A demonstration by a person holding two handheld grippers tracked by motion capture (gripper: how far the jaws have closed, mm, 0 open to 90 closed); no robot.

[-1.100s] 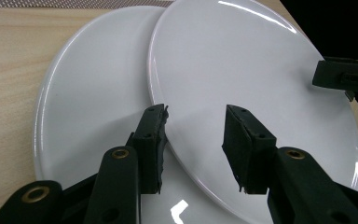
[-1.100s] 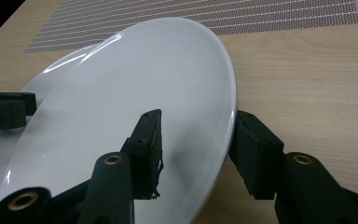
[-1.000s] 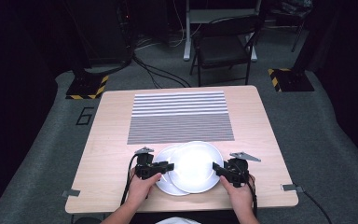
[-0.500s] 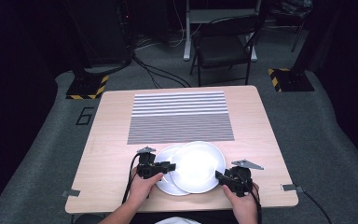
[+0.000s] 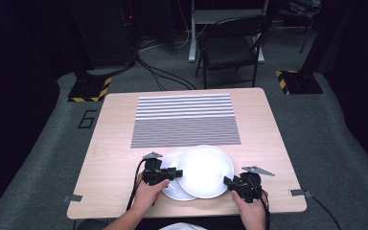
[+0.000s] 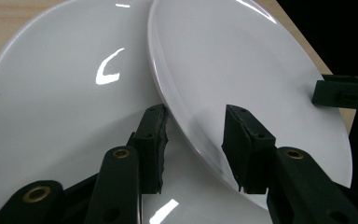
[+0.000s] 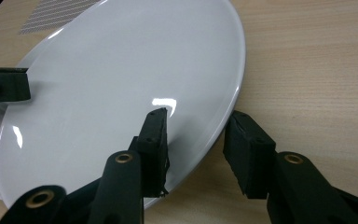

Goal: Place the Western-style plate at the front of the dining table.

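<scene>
White glossy top plate point(image 5: 205, 170) is sitting between both your grippers' point(image 5: 173, 174) jaws, right point(image 5: 228, 182) closing, neither clamping yet; lifting off the lower plate point(image 5: 172, 191) remains.

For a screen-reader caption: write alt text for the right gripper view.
A white upper plate lies tilted over a wooden table, its rim passing between the two black jaws of the right tongs without either pad clearly pressing on it. The tip of the left tongs meets the plate's far edge.
</scene>
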